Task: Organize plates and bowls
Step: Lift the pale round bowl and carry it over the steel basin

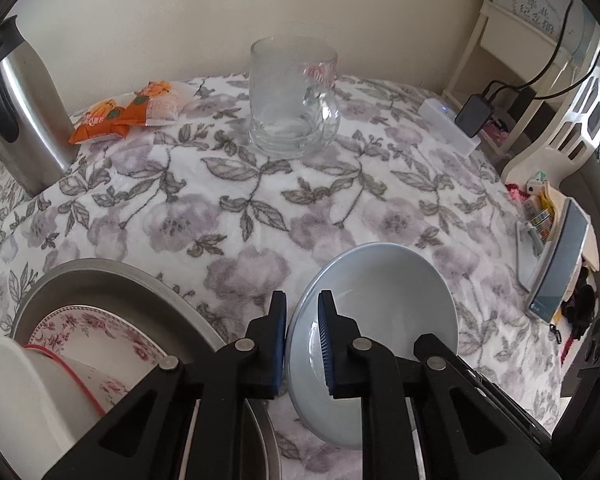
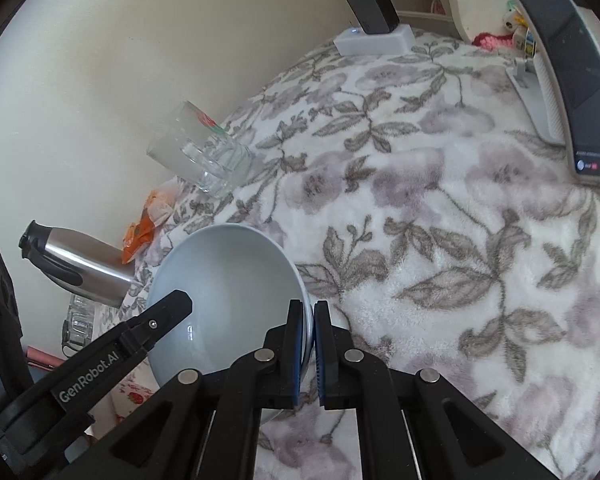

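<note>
Item: pale blue bowl, held tipped above the floral cloth on the tabletop, apparently clear of it. I have both grippers on its rim. Left gripper: jaws nearly closed, pinching the rim on one side. Right gripper: jaws closed on the rim on the opposite side.

Step in hand, by my judgement: carrying the bowl, two-handed, toward the stack.

Destination, likely: metal tray just beside the bowl, holding a rose-patterned plate with a white, red-rimmed bowl on top.

Next move calls for: keeping both pinches level so the bowl does not twist, clearing the tray's rim, then lowering the bowl upright onto or beside the crockery there.

Surroundings: glass mug upright, well apart; orange snack packets and a steel kettle at the far edge, by the wall.

View differences: the left wrist alone shows the tray's stack properly. The right wrist alone shows the left gripper's black arm reaching to the bowl, and the tablet on its stand plainly.
</note>
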The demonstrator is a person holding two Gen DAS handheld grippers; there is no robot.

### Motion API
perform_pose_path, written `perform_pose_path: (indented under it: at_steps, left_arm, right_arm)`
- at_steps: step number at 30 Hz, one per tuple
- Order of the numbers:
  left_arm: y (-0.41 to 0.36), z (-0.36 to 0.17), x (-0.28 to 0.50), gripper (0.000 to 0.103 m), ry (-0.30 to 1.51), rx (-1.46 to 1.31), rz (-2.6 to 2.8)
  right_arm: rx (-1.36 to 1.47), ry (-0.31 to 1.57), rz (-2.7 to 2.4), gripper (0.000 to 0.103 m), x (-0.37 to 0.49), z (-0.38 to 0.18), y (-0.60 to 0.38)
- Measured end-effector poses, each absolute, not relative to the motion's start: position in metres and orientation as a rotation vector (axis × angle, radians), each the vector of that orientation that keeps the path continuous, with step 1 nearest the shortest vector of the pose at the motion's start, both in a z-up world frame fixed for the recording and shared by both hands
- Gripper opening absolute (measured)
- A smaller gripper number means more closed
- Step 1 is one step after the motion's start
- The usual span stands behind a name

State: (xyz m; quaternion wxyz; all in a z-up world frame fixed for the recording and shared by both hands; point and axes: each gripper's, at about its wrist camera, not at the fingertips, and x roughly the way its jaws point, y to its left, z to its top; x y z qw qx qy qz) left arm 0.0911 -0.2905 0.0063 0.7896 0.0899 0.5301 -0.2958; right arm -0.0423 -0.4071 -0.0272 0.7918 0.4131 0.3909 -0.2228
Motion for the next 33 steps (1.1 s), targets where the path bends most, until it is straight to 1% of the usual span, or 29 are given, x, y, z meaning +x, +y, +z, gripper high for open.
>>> perform_pose_path:
  at_steps: [7, 16, 23, 33]
  left_arm:
    - [-0.272, 0.041, 0.082, 0.016, 1.083, 0.12, -0.666]
    - [-0.226, 0.078, 0.072, 0.016, 1.007, 0.016, -0.665]
    - [-0.177, 0.094, 0.071, 0.016, 0.964, -0.072, -0.629]
    - [-0.108, 0.094, 0.076, 0.016, 0.952, -0.203, -0.559]
  right_arm:
    - [0.819, 0.784, -0.471, 0.006, -0.048, 0.015, -0.395]
    - [0.721, 0.758, -0.423, 0.007, -0.045, 0.06, -0.362]
    - [0.658, 0.76, -0.363, 0.007, -0.033, 0.081, -0.325]
    - [0.578, 0.794, -0.289, 0.007, -0.008, 0.092, -0.268]
